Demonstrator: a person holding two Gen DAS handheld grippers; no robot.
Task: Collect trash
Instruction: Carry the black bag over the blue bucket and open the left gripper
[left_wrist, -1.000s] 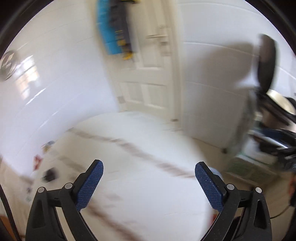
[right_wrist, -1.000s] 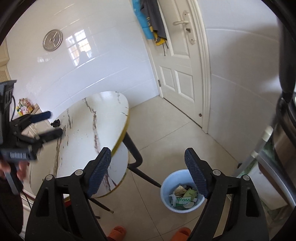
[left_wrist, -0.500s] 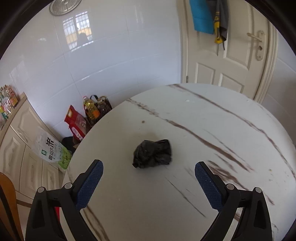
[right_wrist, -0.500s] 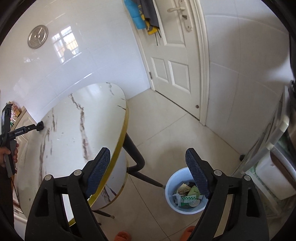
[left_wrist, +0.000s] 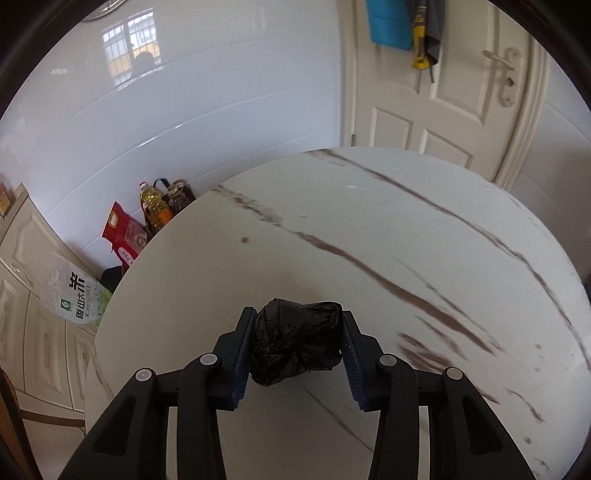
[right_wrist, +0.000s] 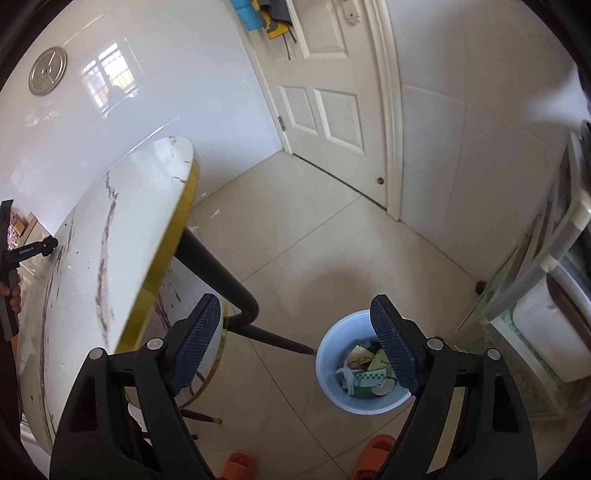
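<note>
The round marble bench (left_wrist: 369, 236) carries a crumpled black plastic bag (left_wrist: 297, 341) near its front edge, where the left claw (left_wrist: 297, 354) is closing, both pads against the bag. Right of the bench, over the floor, the right claw (right_wrist: 295, 347) hangs spread and empty just beside the blue trash bin (right_wrist: 332, 391)

glossy white tiled walls (left_wrist: 221, 122) are lit by a reflected window (left_wrist: 129, 48). a white panelled door (right_wrist: 325, 92) is set beside them, above a beige tiled floor (right_wrist: 295, 229). cream cabinets (left_wrist: 33, 295) are seen at the left.
</note>
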